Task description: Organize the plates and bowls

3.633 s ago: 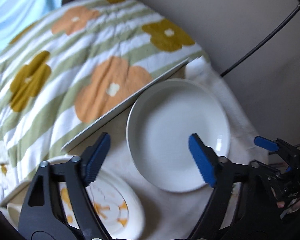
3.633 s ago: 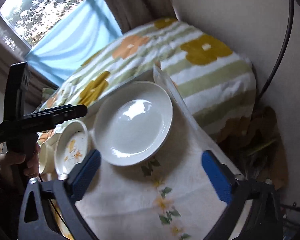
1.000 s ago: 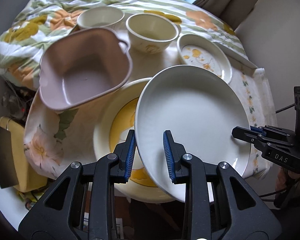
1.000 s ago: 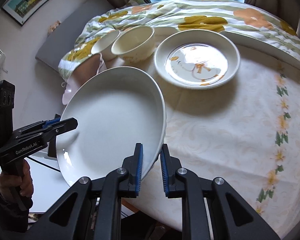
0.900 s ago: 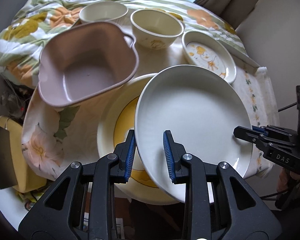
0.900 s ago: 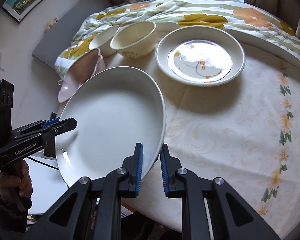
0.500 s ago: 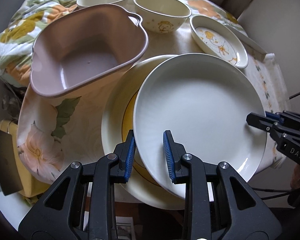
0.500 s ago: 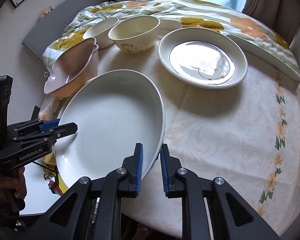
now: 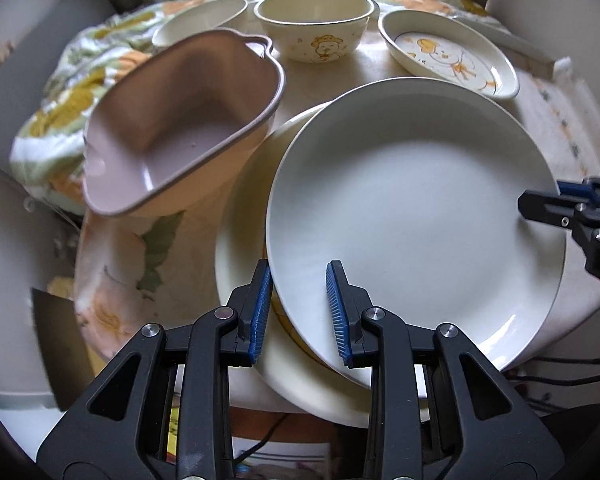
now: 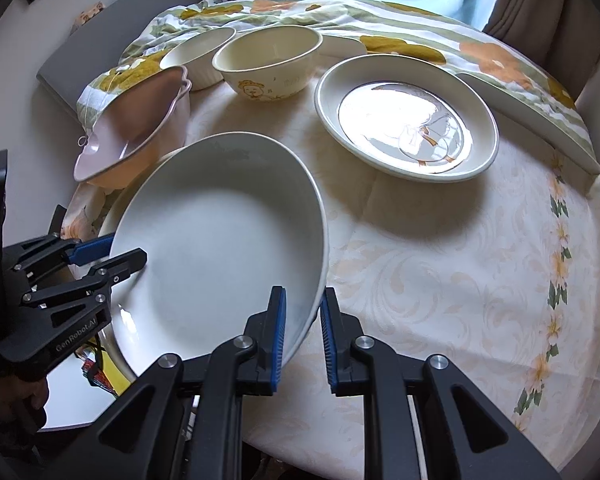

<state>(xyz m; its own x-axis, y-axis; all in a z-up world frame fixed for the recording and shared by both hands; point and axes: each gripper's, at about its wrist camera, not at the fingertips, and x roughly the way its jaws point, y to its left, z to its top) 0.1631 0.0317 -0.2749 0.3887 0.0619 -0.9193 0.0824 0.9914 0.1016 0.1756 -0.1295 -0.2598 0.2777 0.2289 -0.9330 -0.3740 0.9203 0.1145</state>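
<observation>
Both grippers hold a plain white plate point(image 9: 412, 216) by opposite rims. My left gripper point(image 9: 300, 312) is shut on its near rim; it also shows in the right wrist view point(image 10: 112, 258). My right gripper point(image 10: 302, 332) is shut on the other rim and shows at the right edge of the left wrist view point(image 9: 540, 200). The white plate point(image 10: 220, 248) sits low and slightly tilted over a larger cream plate with a yellow centre point(image 9: 240, 216); whether they touch is unclear.
On the round table with its floral cloth point(image 10: 460, 280) stand a pink handled dish point(image 9: 180, 128), a cream cartoon bowl point(image 9: 314, 20), a white ribbed bowl point(image 9: 200, 20) and a cartoon plate point(image 9: 448, 54). A flowered quilt point(image 10: 380, 24) lies behind.
Both grippers closed on the white plate, carried it across the table and lowered it over the large cream plate. It now sits lower and flatter than half a second ago.
</observation>
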